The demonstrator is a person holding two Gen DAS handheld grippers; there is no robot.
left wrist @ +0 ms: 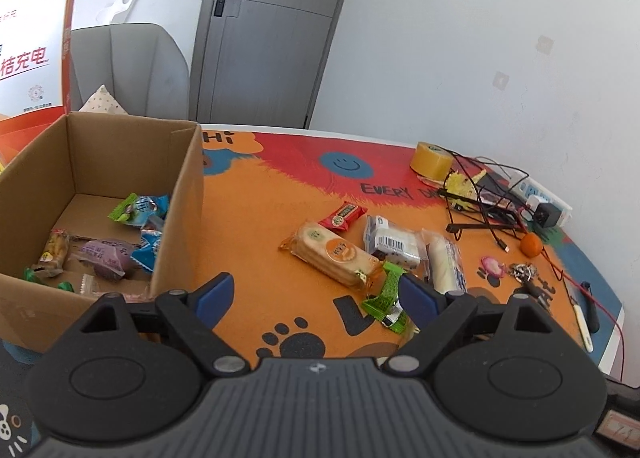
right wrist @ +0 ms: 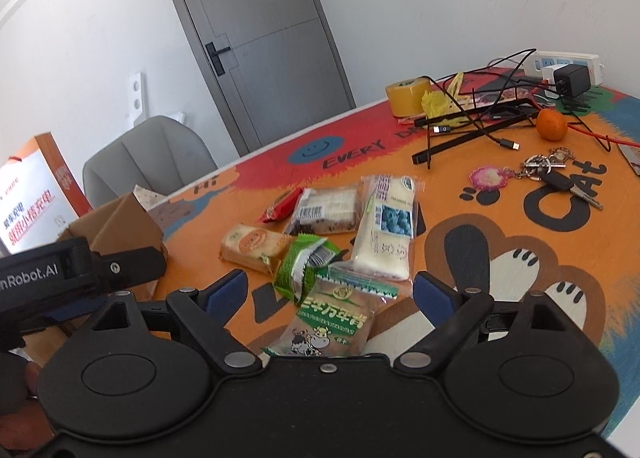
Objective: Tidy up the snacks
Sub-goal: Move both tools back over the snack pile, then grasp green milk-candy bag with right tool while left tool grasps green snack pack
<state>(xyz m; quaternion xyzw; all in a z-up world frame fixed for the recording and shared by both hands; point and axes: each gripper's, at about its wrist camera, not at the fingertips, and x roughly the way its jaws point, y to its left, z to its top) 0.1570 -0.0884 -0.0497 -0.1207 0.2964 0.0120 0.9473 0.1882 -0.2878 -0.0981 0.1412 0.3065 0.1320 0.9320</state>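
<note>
A cardboard box (left wrist: pixel 182 194) stands at the table's left and holds several wrapped snacks (left wrist: pixel 104 254). Loose snacks lie mid-table: an orange cracker pack (left wrist: pixel 334 256), a red packet (left wrist: pixel 343 217), a white bar-coded pack (left wrist: pixel 394 244), a long white pack (left wrist: pixel 444 264) and a green wrapper (left wrist: pixel 386 296). My left gripper (left wrist: pixel 316 294) is open and empty, its right finger beside the green wrapper. My right gripper (right wrist: pixel 332 292) is open above a brown-green milk snack pack (right wrist: pixel 326 324) that lies between its fingers. The left gripper's body (right wrist: pixel 60 278) shows in the right wrist view.
A yellow tape roll (left wrist: pixel 430 161), tangled black cables (left wrist: pixel 480 202), a power strip with charger (left wrist: pixel 546 204), an orange fruit (left wrist: pixel 531 245) and keys (left wrist: pixel 526 274) lie at the table's far right. An orange-white carton (left wrist: pixel 34 54) and grey chair (left wrist: pixel 132 70) stand behind the box.
</note>
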